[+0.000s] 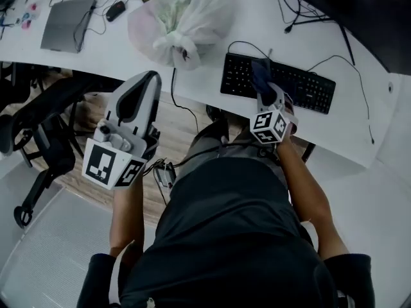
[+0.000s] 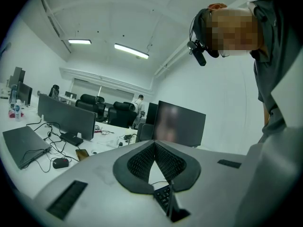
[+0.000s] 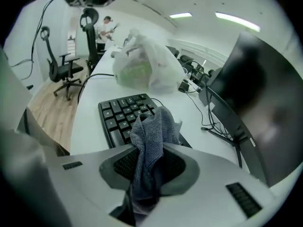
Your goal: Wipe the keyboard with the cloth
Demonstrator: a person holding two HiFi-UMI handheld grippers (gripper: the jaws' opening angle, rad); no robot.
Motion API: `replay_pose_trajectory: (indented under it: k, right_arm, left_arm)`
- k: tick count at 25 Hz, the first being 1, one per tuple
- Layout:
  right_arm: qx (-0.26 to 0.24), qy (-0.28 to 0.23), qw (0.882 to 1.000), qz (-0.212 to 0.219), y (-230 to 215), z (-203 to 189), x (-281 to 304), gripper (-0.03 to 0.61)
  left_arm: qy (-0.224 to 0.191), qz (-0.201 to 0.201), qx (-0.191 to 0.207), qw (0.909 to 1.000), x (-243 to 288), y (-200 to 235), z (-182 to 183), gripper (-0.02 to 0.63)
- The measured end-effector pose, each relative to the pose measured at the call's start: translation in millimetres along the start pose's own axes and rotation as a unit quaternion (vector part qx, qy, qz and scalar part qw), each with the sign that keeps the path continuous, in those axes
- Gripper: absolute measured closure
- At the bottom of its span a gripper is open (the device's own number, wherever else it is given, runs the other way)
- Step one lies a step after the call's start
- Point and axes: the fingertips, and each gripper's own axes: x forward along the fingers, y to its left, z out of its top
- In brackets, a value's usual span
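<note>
Holding the cloth over the keyboard: right gripper clamped on it, left gripper idle.

Nearest the person, the left gripper [image 1: 144,82] hangs off the desk [image 1: 205,76] edge, roughly level, with its jaws closed together on nothing; judged parked so that it stays clear of the wiping path. The right forearm reaches forward and the right gripper [image 3: 149,126] pitches steeply down, its pads pinching a bunched blue-grey cloth [image 3: 154,131] that sticks out past the tips, judged so that fabric rather than jaw meets the keys. The cloth sits over the left part of the black keyboard [image 1: 302,88], which lies flat near the desk's front edge; contact with the keys cannot be confirmed. Beyond it stand a knotted plastic bag [image 1: 183,21] and a dark monitor [image 3: 265,103], both apart from the keyboard.
</note>
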Motion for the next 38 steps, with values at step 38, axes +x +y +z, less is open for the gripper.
replay_pose_trajectory:
  k: [38]
  right_arm:
    - [0.32,-0.342,0.876,-0.117,-349,-71,-362,0.489]
  left_arm:
    - [-0.023,-0.11,0.074,0.9909,142,-229,45,0.609]
